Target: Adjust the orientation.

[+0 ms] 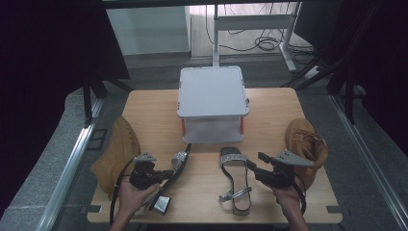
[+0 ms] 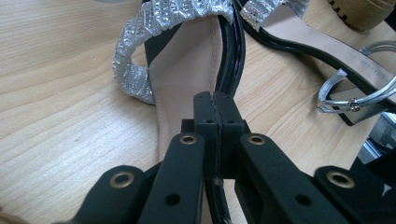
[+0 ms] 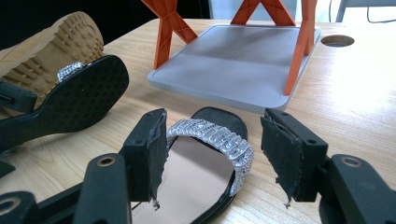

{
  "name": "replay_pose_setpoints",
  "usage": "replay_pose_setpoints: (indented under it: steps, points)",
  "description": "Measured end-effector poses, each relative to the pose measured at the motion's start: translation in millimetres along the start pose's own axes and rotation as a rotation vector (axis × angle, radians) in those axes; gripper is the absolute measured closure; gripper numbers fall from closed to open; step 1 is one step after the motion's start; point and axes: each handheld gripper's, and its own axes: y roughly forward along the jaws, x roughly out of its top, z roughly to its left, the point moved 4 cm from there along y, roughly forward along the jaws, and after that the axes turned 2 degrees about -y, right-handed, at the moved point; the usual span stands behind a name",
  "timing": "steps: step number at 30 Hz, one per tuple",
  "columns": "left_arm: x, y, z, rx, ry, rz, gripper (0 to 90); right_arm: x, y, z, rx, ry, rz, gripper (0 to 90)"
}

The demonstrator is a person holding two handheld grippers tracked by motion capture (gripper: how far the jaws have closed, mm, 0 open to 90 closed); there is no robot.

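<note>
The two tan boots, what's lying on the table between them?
In the high view, between the left boot and the right boot lie two silver-strapped sandals, one gripped by the left gripper, the other flat, near the right gripper.

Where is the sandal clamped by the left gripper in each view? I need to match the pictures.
High view: held sandal, lower left of centre, tipped on its edge.
Left gripper view: middle, sole edge pinched between the jaws, silver strap at the top.
Right gripper view: left side, black underside facing the camera.
Shared landmark: the flat sandal.
</note>
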Motion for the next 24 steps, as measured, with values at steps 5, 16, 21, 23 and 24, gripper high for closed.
replay_pose_setpoints:
  steps: [5,16,21,23,24]
  points:
    - [1.7,4.2,-3.6,-0.026,0.001,0.013,89.7,-0.6,0.3,-0.8,-0.003,0.000,0.004,40.8]
    - [0.6,42.7,-42.6,0.001,0.071,0.159,88.6,-1.9,-0.8,1.2,0.035,-0.021,-0.020,40.1]
    - [3.8,48.2,-51.7,-0.025,0.083,0.157,88.2,-2.8,-3.6,-0.9,0.023,-0.019,-0.017,40.1]
    - [4.2,45.7,-53.0,-0.029,0.083,0.149,88.0,-2.7,-5.0,-3.1,0.013,-0.015,-0.020,40.1]
    - [4.0,44.1,-53.8,-0.034,0.082,0.146,88.0,-2.7,-5.7,-4.0,0.011,-0.011,-0.019,40.1]
